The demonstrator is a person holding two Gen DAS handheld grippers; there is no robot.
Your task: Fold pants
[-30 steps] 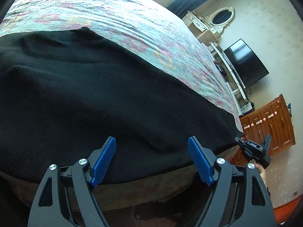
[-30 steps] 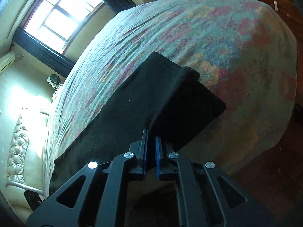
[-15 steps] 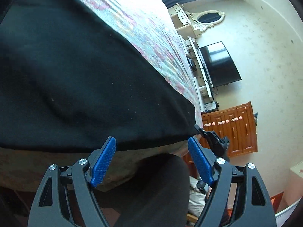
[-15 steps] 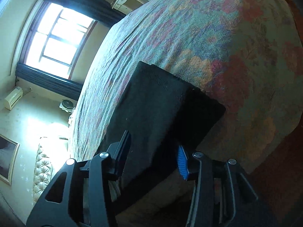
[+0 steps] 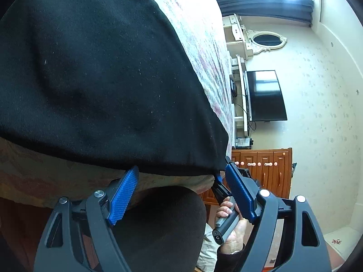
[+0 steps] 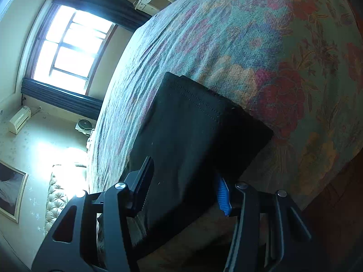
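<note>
Pants: black pants (image 5: 95,72) lie flat on the flowered bedspread (image 6: 261,36), folded lengthwise, their near long edge running along the bed's front edge; in the right wrist view the stitched hem end (image 6: 195,95) sits at about 12 o'clock from the gripper, with one layer lying over another that pokes out towards 3 o'clock.

Left gripper: the left gripper (image 5: 181,195) is released, its blue pads (image 5: 123,195) standing wide apart just below the pants' near edge; nothing is between them, and the cloth edge lies at 12 o'clock from the pads without touching them.

Right gripper: the right gripper (image 6: 183,188) has just been opening; its jaws stand part-way apart on either side of the near edge of the pants, and the cloth passes between them without being pinched by the pads.

Right hand: in the left wrist view a hand (image 5: 229,222) grips the other gripper's grey handle at about 3 o'clock from the left pads, near the corner of the pants.

Person: a dark-clothed knee (image 5: 163,222) fills the view at 6 o'clock, under the bed edge.

Room: a television (image 5: 265,95) and an oval mirror (image 5: 267,39) are on the far wall, a wooden cabinet (image 5: 267,170) below them; a bright window (image 6: 68,47) shows at 10 o'clock in the right wrist view.
</note>
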